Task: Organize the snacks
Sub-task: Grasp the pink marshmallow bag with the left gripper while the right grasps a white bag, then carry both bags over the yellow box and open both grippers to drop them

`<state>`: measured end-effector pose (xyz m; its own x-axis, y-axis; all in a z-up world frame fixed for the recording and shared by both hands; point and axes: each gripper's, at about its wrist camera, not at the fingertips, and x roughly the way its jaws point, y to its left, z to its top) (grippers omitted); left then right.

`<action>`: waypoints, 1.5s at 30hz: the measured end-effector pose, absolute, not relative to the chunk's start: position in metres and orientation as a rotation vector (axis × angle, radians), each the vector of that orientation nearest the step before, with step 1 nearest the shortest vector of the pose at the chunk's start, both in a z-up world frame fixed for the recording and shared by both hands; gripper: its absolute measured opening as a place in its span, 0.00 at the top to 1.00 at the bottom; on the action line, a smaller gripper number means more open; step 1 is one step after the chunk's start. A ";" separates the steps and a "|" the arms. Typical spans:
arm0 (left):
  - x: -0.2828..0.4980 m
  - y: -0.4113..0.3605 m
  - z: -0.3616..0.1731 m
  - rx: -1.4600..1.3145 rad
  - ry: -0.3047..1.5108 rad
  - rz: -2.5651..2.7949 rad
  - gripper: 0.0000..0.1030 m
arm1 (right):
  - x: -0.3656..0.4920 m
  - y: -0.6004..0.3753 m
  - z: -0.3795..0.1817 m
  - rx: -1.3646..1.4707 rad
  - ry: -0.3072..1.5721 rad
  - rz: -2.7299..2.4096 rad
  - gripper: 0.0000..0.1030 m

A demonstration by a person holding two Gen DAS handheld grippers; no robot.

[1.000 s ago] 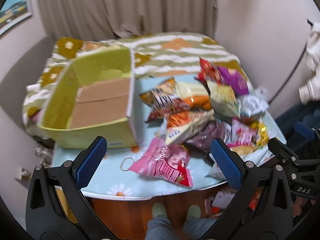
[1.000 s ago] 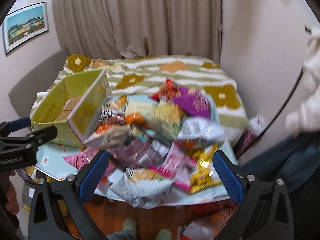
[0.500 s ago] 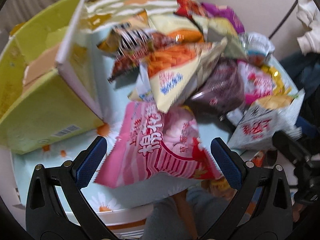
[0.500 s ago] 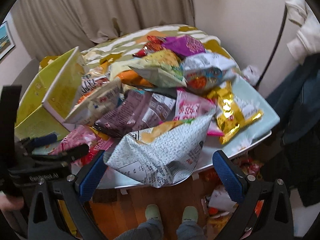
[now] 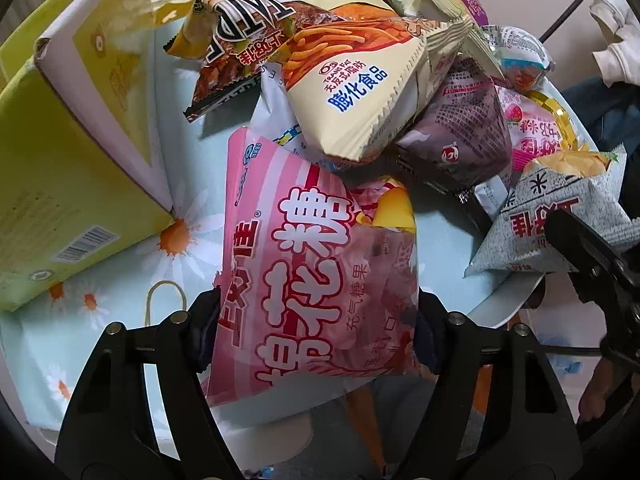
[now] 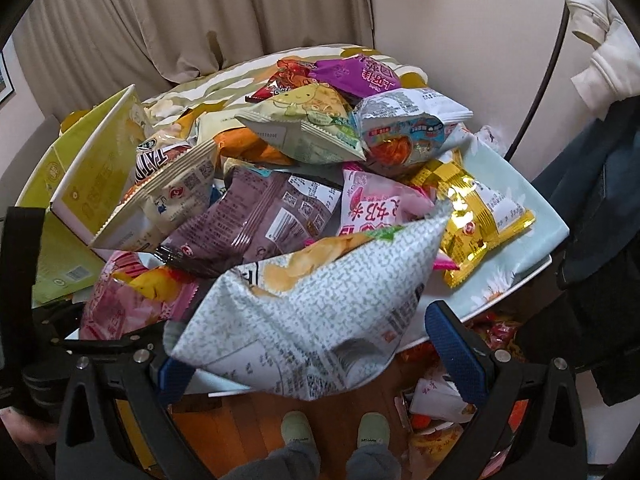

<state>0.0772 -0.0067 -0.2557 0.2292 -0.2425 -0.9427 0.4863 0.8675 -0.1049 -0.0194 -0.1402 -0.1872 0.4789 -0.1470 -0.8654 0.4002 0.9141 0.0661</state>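
Snacks (image 5: 360, 92) are lying heaped on the desk (image 5: 176, 248); the left claw (image 5: 318, 332) is closing on a soft, light, air-puffed pink bag (image 5: 316, 272), gripping both side edges.

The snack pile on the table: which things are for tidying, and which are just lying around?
For the job:
- pink striped plastic candy bag, in the left gripper
- grey speckled chip bag
- yellow cardboard box

Lying about:
- beige curtain
- white garment
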 end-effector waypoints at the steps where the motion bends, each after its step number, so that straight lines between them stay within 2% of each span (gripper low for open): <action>1: 0.076 -0.006 -0.256 0.229 1.245 -0.505 0.29 | -0.018 -0.140 -0.188 0.267 1.020 -0.335 0.00; 5: 0.075 0.007 -0.250 0.225 1.251 -0.493 0.30 | -0.015 -0.140 -0.192 0.251 1.026 -0.313 0.04; 11: 0.071 0.017 -0.238 0.231 1.245 -0.465 0.30 | -0.013 -0.141 -0.191 0.243 1.038 -0.289 0.19; 13: 0.071 0.014 -0.236 0.229 1.238 -0.458 0.30 | -0.014 -0.141 -0.189 0.246 1.036 -0.276 0.27; 15: 0.071 0.015 -0.226 0.227 1.229 -0.450 0.30 | -0.015 -0.141 -0.187 0.240 1.037 -0.265 0.29; 35: 0.031 0.018 -0.138 0.106 1.048 -0.214 0.30 | -0.020 -0.150 -0.115 0.127 0.958 -0.014 0.30; 45: 0.043 0.031 -0.073 -0.052 0.907 -0.079 0.30 | 0.029 -0.150 -0.063 0.000 0.848 0.183 0.30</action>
